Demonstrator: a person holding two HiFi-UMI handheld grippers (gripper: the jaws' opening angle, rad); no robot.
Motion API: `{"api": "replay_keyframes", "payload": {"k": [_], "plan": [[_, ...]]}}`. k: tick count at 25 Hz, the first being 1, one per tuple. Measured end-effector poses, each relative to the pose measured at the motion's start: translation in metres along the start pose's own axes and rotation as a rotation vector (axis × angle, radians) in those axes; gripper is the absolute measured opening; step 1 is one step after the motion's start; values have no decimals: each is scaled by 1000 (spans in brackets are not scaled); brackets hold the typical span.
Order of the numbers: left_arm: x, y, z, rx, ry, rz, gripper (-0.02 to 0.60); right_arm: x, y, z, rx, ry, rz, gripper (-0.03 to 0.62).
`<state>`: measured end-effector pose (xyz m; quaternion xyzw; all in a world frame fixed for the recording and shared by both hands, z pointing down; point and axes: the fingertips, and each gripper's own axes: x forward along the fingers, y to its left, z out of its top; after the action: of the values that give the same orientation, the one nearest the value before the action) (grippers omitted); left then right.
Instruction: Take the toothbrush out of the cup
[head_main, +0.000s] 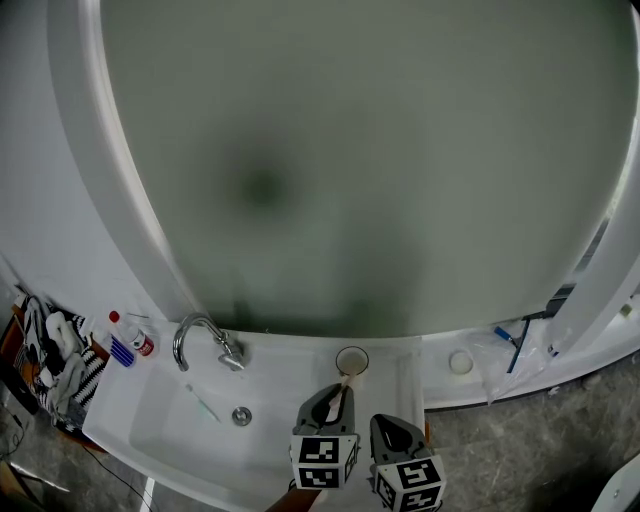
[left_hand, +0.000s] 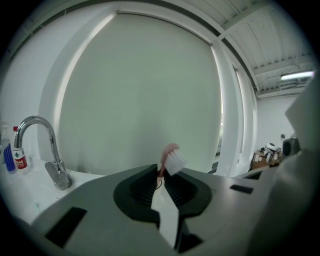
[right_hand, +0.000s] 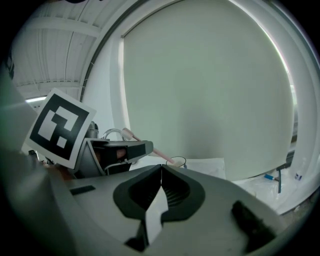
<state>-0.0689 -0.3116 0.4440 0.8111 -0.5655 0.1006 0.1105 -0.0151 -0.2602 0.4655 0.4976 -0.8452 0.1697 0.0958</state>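
Note:
A pink toothbrush with white bristles (left_hand: 172, 159) stands up between the jaws of my left gripper (left_hand: 160, 172), which is shut on its handle. In the right gripper view the toothbrush (right_hand: 150, 148) slants from that gripper down towards the rim of the clear cup (right_hand: 177, 162). I cannot tell whether its lower end is inside the cup or just over it. In the head view the cup (head_main: 352, 360) stands on the sink's back ledge, just beyond my left gripper (head_main: 340, 392). My right gripper (right_hand: 161, 170) is shut with nothing in it, low and to the right (head_main: 396, 428).
A white basin (head_main: 150, 400) with a chrome tap (head_main: 200, 335) and a drain (head_main: 241, 416) lies to the left, with a thin greenish stick (head_main: 203, 404) in it. A red-capped bottle (head_main: 135, 338) and striped cloth (head_main: 55, 365) sit far left. A big round mirror (head_main: 360, 150) rises behind.

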Motion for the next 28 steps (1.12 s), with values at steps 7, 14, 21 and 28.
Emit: {"api": "replay_keyframes", "payload": {"k": [7, 14, 21, 28], "plan": [[-22, 3, -13, -6, 2, -1, 51, -4, 11, -4, -34, -7, -1, 11], [-39, 0, -20, -12, 5, -19, 51, -6, 22, -9, -35, -13, -1, 12], [-54, -6, -24, -12, 9, -44, 51, -13, 33, -6, -31, -17, -4, 12], [-65, -13, -29, 7, 7, -67, 51, -17, 36, -9, -36, -28, -23, 11]]}}
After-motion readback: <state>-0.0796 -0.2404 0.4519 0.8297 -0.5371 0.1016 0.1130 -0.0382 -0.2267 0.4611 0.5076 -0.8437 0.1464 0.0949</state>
